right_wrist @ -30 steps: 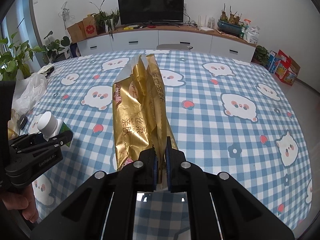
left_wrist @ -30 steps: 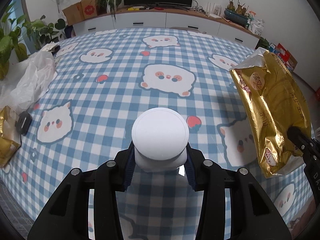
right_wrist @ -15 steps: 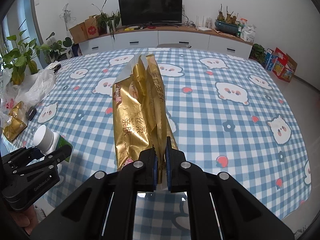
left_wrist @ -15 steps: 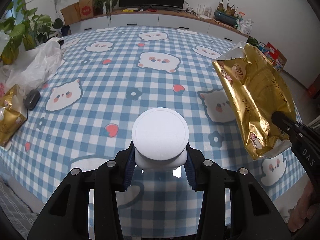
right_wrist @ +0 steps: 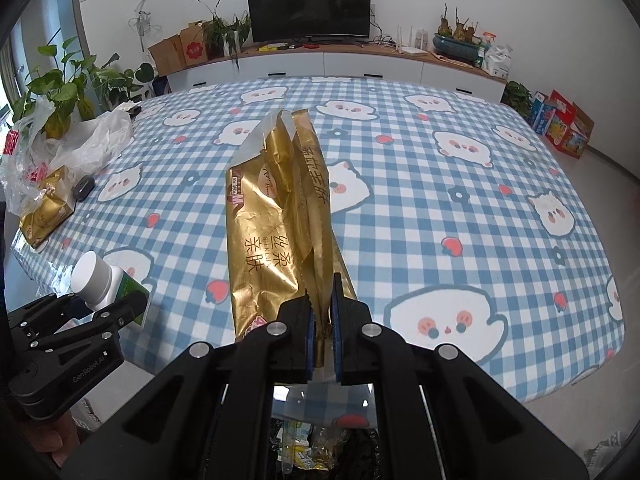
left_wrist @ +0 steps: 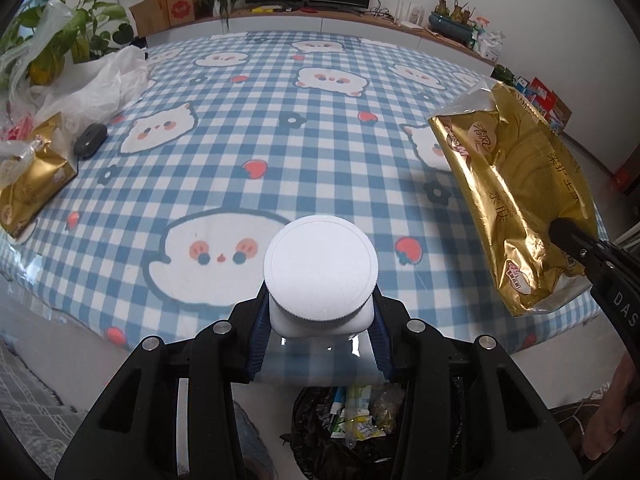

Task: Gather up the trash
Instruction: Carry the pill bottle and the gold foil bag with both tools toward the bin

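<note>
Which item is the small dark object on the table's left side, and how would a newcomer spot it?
Start at the blue checked tablecloth and go to its left edge, where a crumpled clear plastic bag lies. Just in front of that sits a small dark oval object, beside a gold packet. It is the only matte black, pebble-shaped thing there; what it is cannot be told.

Most of the checkered tablecloth (right_wrist: 420, 216) lies bare and open to reach. Clutter sits only along the tablecloth's left edge: a crumpled plastic bag (right_wrist: 80, 144), a gold tissue pack (right_wrist: 44, 212) and a small dark object (right_wrist: 83, 188). Below the tablecloth's near edge, a black trash bag (left_wrist: 352, 432) stands open, partly filled with wrappers.
</note>
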A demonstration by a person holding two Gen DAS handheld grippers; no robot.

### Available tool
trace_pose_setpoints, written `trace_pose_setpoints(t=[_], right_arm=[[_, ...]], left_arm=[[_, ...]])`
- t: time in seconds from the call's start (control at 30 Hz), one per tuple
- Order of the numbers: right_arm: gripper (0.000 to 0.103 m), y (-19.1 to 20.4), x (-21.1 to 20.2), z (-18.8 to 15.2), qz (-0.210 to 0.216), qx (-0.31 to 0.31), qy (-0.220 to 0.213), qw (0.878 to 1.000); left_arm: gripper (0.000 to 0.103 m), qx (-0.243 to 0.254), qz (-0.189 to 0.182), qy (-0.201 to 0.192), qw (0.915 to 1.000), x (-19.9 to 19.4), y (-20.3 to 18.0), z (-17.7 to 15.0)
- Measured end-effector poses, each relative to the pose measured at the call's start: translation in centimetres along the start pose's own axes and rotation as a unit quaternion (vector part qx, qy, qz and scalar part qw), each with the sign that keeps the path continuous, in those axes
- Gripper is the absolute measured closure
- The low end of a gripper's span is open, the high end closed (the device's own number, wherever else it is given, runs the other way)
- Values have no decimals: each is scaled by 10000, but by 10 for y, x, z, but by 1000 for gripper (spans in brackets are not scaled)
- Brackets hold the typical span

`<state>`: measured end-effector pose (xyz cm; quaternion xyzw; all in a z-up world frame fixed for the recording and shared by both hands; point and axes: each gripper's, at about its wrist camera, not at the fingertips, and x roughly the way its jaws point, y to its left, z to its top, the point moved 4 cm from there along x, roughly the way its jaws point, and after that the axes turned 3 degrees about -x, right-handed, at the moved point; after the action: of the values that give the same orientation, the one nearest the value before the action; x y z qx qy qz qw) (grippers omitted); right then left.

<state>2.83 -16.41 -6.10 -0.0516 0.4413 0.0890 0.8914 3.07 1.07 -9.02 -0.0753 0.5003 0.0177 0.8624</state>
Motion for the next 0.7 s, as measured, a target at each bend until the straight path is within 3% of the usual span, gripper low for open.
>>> trace_pose_setpoints(t=[0.7], right_arm=[[98, 23, -44, -76, 73, 22, 149, 9999]], left_arm=[[61, -31, 140, 100, 9998, -39, 34, -86]])
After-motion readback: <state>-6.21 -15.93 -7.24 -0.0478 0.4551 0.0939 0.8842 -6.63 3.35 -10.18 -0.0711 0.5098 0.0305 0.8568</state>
